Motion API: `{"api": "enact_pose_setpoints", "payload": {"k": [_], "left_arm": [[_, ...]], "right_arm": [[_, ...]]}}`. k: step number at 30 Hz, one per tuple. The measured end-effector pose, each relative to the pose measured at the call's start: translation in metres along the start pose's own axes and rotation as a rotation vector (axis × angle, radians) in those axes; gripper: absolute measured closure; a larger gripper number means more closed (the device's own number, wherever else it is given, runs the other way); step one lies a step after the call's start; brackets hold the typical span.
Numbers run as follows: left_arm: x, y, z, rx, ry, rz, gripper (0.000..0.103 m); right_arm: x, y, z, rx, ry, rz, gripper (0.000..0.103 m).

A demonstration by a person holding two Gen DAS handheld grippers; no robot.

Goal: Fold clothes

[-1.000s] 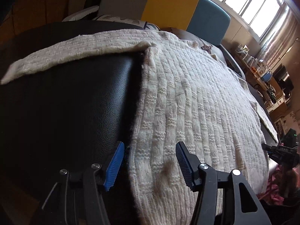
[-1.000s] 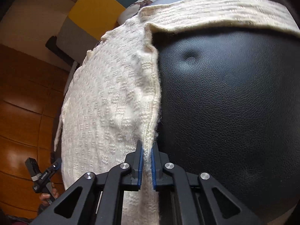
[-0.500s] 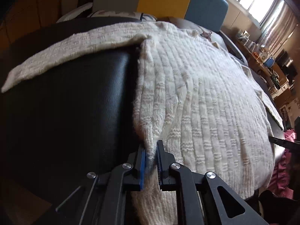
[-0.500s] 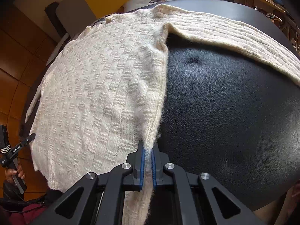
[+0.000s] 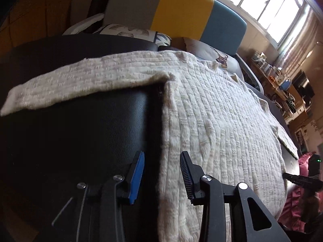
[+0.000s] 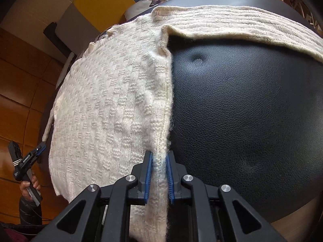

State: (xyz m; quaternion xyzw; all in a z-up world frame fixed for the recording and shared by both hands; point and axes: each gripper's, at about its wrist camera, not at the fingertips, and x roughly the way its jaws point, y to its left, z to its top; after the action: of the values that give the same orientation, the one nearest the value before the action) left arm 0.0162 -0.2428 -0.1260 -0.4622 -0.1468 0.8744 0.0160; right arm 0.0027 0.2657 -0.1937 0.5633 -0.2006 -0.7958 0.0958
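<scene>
A cream knitted sweater [image 5: 222,131] lies flat on a black leather surface [image 5: 80,141], with one sleeve [image 5: 80,80] stretched out to the left. My left gripper [image 5: 162,171] straddles the sweater's side edge near the hem. Its jaws are opening and the pads stand clear of the knit. In the right wrist view the sweater [image 6: 111,111] fills the left half and its other sleeve [image 6: 242,24] runs to the right. My right gripper [image 6: 158,171] is opening too, with the side edge still lying between its blue pads.
A grey, yellow and blue padded panel [image 5: 181,14] and a deer-print cushion [image 5: 220,58] sit behind the sweater. A cluttered shelf [image 5: 282,80] stands under the window at right. Brown wooden flooring [image 6: 20,80] lies left of the black surface [image 6: 252,111]. A hand holds the other gripper [image 6: 26,159] there.
The left jaws closed on the sweater's side edge, then parted again as the gripper drew back. The right jaws, shut on the opposite edge, have parted slightly.
</scene>
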Motion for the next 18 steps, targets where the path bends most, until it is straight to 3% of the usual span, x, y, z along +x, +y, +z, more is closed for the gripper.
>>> {"api": "enact_pose_setpoints", "payload": {"k": [3, 5, 11, 13, 18], "left_arm": [[0.025, -0.007, 0.02, 0.054, 0.018, 0.0, 0.065], [0.041, -0.009, 0.031, 0.066, 0.032, -0.005, 0.065], [0.071, -0.01, 0.049, 0.066, 0.074, -0.028, 0.068], [0.07, -0.022, 0.046, 0.145, 0.059, -0.031, 0.095], [0.061, -0.027, 0.047, 0.2, 0.001, 0.08, 0.098]], "right_arm": [[-0.022, 0.017, 0.004, -0.049, -0.129, -0.075, 0.079], [-0.025, 0.034, 0.01, -0.08, -0.152, -0.035, 0.079], [0.004, 0.07, 0.013, -0.202, -0.061, -0.068, 0.079], [0.014, 0.071, 0.01, -0.221, -0.026, -0.112, 0.079], [0.025, 0.057, 0.004, -0.21, 0.023, -0.165, 0.085]]}}
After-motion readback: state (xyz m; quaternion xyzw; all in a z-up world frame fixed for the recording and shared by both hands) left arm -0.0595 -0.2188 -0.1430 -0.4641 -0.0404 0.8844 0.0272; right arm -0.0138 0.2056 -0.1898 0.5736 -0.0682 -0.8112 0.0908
